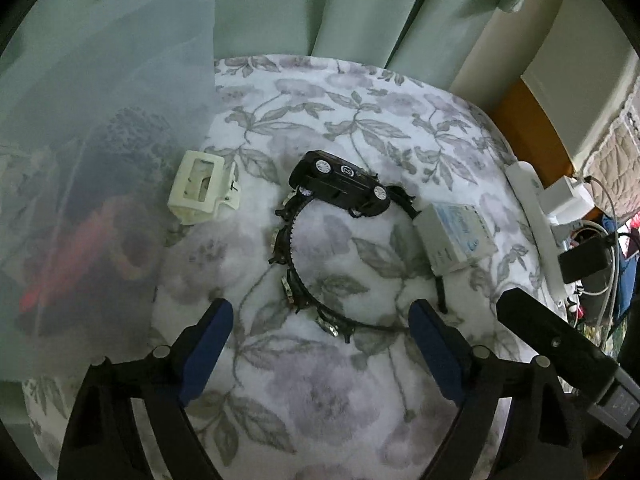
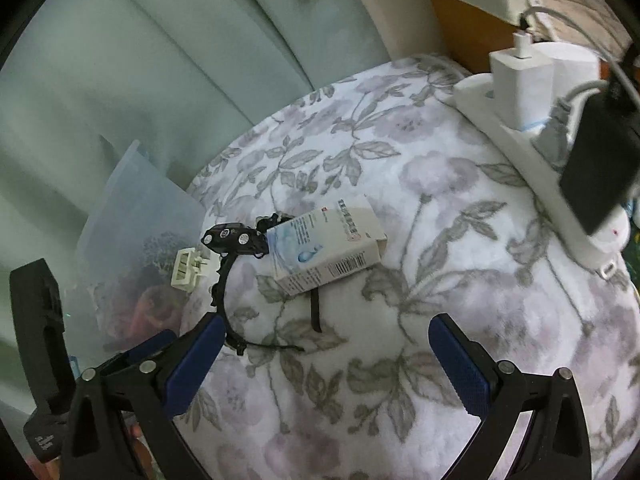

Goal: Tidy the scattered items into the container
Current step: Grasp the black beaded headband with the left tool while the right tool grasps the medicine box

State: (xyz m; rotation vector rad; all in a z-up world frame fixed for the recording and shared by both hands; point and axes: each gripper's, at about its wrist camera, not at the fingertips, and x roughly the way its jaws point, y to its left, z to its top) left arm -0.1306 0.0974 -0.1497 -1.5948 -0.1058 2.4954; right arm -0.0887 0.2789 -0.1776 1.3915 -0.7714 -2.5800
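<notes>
A black toy car (image 1: 340,184) lies on its side on the flowered blanket (image 1: 320,380), in the middle of the left wrist view, with its white wheels turned up. It rests on the upper arc of a black headband (image 1: 292,276) that has small decorations along its rim. At the right end of the headband sits a small white and blue carton (image 1: 456,236), which covers a part of the band. A cream hair claw clip (image 1: 202,188) lies to the left of the car, apart from it and just beside the container.

The container (image 1: 120,120) is a translucent plastic box at the left of the frame. Through its cloudy wall dark, red and orange shapes can be seen, but I cannot tell what they are.

The left gripper (image 1: 320,320) is wide open with nothing between its blue pads, above the lower part of the headband. The right gripper (image 2: 326,340) is also wide open and empty, over the blanket below the carton (image 2: 326,248).

At the right edge stands a white power strip (image 2: 520,136) with chargers plugged in.
</notes>
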